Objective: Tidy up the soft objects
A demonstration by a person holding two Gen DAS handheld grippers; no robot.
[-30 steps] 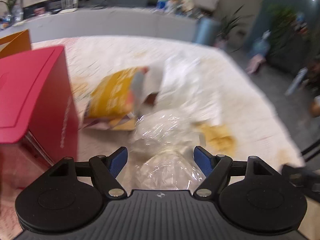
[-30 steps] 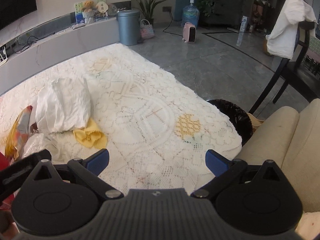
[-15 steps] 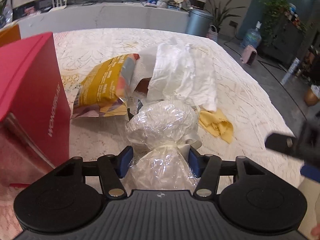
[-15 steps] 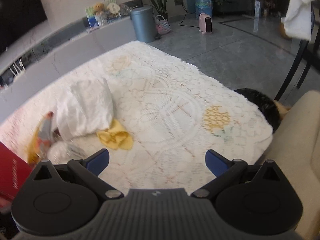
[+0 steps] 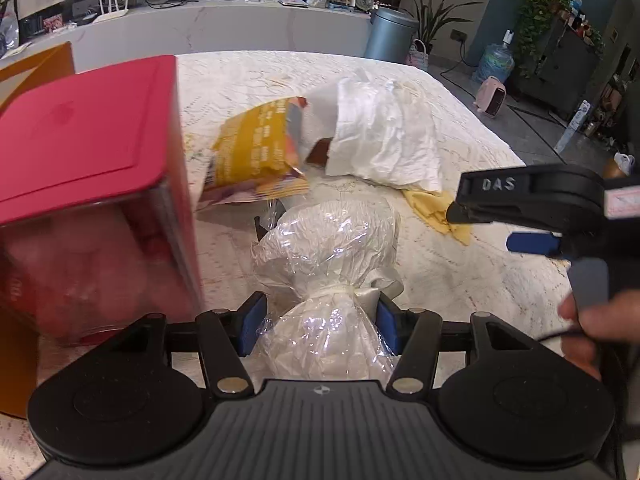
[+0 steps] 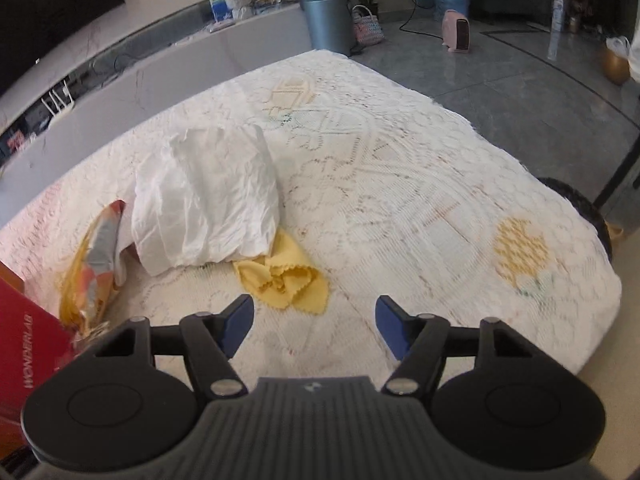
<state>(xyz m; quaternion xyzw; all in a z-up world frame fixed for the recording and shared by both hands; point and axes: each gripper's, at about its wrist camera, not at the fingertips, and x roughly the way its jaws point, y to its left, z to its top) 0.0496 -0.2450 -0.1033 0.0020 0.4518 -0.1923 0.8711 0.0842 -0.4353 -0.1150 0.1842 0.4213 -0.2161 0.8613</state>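
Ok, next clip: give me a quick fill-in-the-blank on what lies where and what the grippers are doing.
1. The left gripper is clamped on a clear ____ bag tied at the neck.
2. The right gripper, jaws closing, has ____ between them.
3. The cloth peeking from under the white bundle is ____.
4. The box beside the snack packet is ____.

Missing: plastic; nothing; yellow; red

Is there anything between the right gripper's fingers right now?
No: in the right wrist view the right gripper, its jaws closing, has only bare lace tablecloth between its fingers, and the yellow cloth lies just ahead.
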